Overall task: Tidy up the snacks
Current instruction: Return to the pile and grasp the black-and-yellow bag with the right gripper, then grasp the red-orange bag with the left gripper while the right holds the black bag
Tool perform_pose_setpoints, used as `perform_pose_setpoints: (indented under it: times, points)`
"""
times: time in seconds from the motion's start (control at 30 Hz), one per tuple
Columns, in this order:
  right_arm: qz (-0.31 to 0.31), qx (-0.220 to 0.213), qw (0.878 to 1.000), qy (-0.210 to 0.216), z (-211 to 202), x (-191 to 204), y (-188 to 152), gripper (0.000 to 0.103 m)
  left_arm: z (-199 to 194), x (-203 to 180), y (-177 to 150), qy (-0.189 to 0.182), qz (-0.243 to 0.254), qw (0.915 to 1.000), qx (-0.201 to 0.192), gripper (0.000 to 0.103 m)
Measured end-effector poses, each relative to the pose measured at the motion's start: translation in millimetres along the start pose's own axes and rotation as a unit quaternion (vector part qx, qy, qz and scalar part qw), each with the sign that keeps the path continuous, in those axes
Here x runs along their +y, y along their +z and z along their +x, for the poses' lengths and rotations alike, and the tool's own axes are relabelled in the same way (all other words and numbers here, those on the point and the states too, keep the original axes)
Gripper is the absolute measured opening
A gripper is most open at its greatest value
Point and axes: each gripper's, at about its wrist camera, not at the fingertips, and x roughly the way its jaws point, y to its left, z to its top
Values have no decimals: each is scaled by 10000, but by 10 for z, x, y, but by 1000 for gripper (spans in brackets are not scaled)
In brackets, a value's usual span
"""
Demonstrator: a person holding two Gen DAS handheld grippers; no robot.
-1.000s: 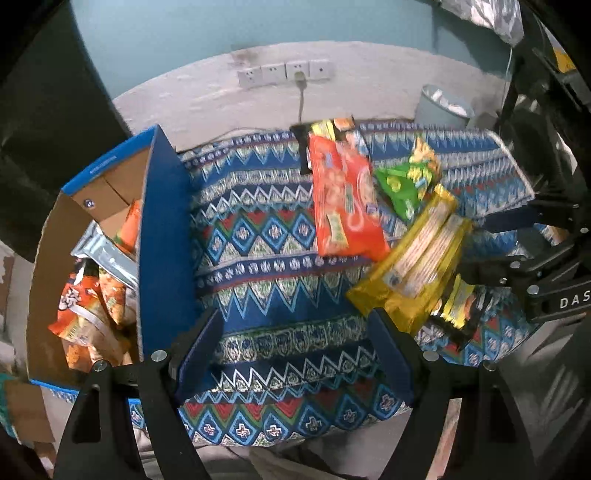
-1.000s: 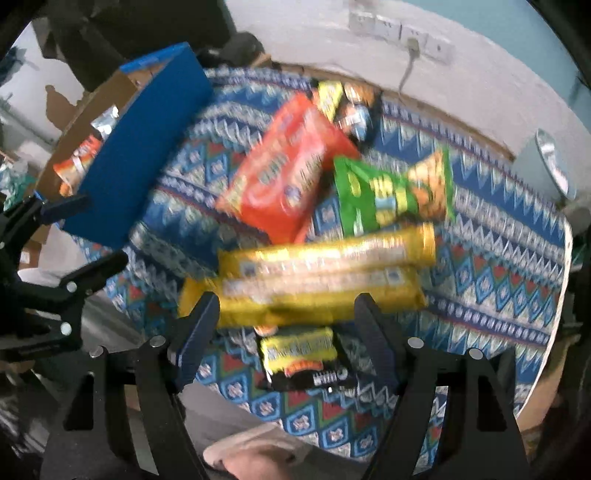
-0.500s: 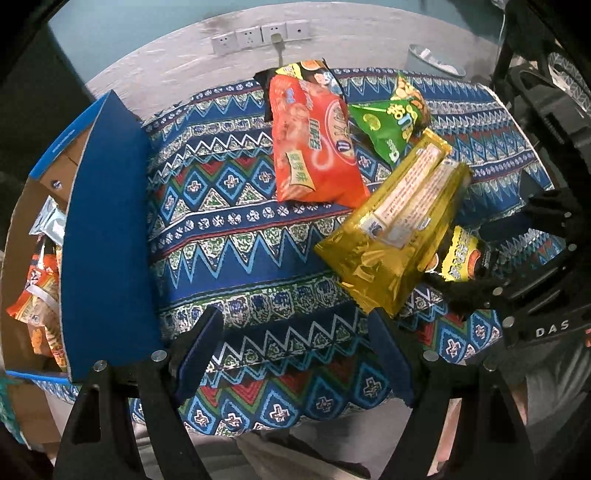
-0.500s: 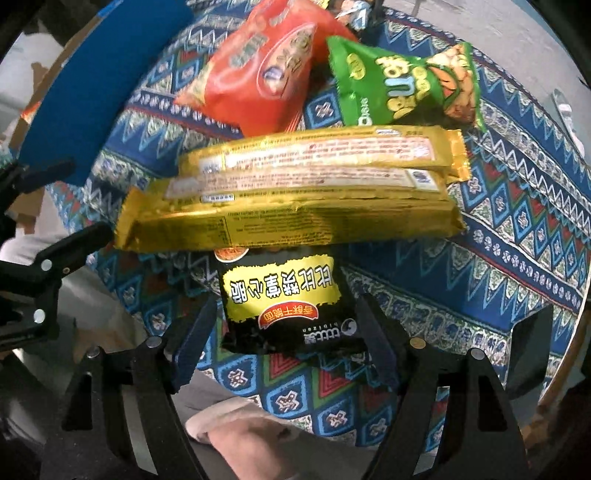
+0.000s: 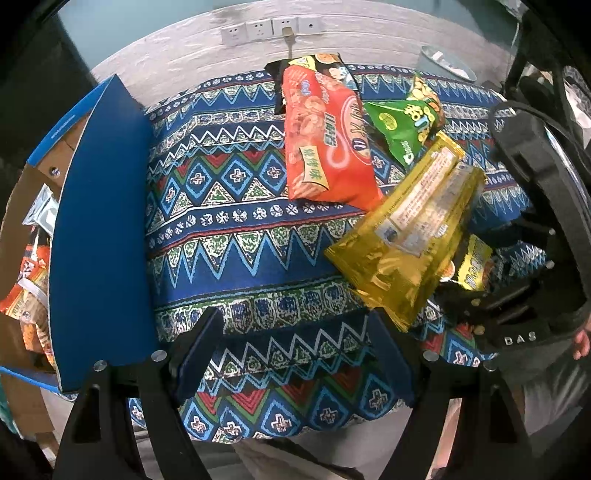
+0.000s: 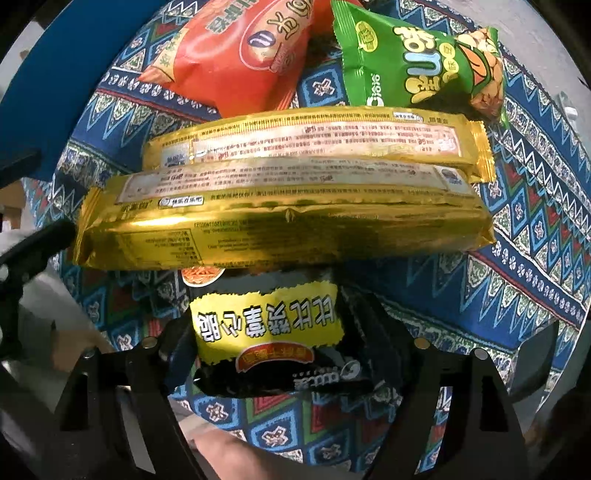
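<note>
Snack packets lie on a patterned blue tablecloth [image 5: 236, 206]. My right gripper [image 6: 273, 332] points straight down with a black-and-yellow packet [image 6: 266, 325] between its fingers. Its jaws are closing, and I see no pad pressing on the packet. Just beyond it lie two long gold packets [image 6: 288, 221], an orange bag [image 6: 236, 55] and a green bag [image 6: 406, 66]. My left gripper [image 5: 293, 321] hangs open over bare cloth near the front edge, with nothing between its fingers. The gold packets [image 5: 406, 236] lie to its right.
A cardboard box with a blue flap [image 5: 99, 240] stands at the left and holds several snack bags [image 5: 33, 288]. Wall sockets [image 5: 271, 27] and a grey bin [image 5: 447, 66] are behind the table. A person's fingers [image 5: 581, 343] hold the right gripper.
Both grippers have come down toward the table. The right one has dropped over the black-and-yellow packet, which now sits between its fingers. No packet has shifted.
</note>
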Motion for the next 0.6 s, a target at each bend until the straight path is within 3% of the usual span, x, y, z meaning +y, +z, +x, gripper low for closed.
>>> perform_pose_setpoints:
  times: [0.03,0.1,0.4,0.6]
  points:
    - [-19,-15,10000,8,-19,-6,-14,65,6,9,11,4,-12,10000,-1,82]
    - [24,-11,10000,72,-76,-62,-56,59,8,33,34,28,-63,10000,1,82]
    - [167,-44,9988,-460,-254,-352,-233,57,24,91,182,-18,-398,9992,-63,82]
    - [476,-436,9974,-330,-496,-576,-256,56,45,8,374,-50,-525,9985,-144,82]
